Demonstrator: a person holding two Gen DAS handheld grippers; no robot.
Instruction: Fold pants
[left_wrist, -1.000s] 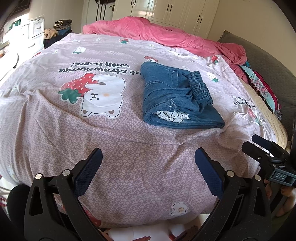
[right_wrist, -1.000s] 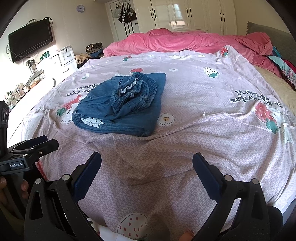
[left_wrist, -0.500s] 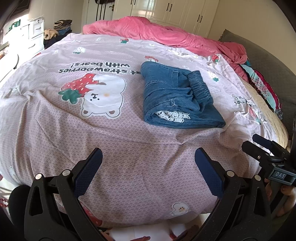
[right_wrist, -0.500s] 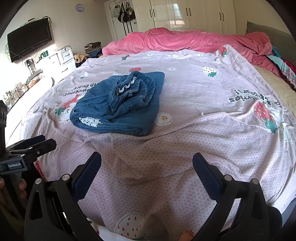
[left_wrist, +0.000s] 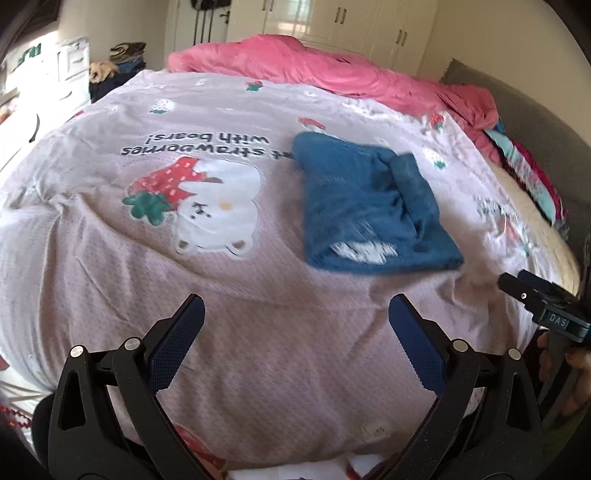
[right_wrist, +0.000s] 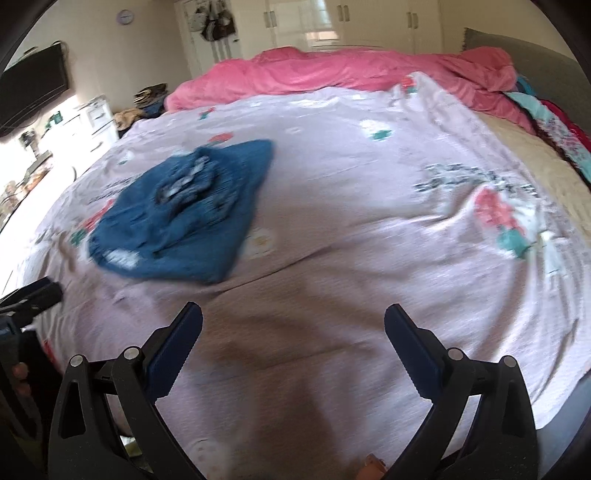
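Blue denim pants (left_wrist: 369, 206) lie folded into a compact bundle on the pink printed bedspread (left_wrist: 258, 332), their gathered waistband on top. In the right wrist view the same pants (right_wrist: 184, 210) sit left of centre, blurred. My left gripper (left_wrist: 295, 332) hangs open over the near part of the bed, well short of the pants, with nothing between its fingers. My right gripper (right_wrist: 293, 339) is open too, above bare bedspread (right_wrist: 369, 258), to the right of the pants and apart from them.
A rumpled pink duvet (left_wrist: 332, 74) lies along the far side of the bed, with colourful clothes (left_wrist: 535, 177) at the right edge. White cupboards (right_wrist: 332, 22) line the back wall. A dresser (left_wrist: 70, 74) and a wall television (right_wrist: 33, 88) stand to the left.
Both cameras have swung and the frames are now blurred. The right view has turned right, so the pants sit further left in it. The pants themselves have not moved, and both grippers stay open.
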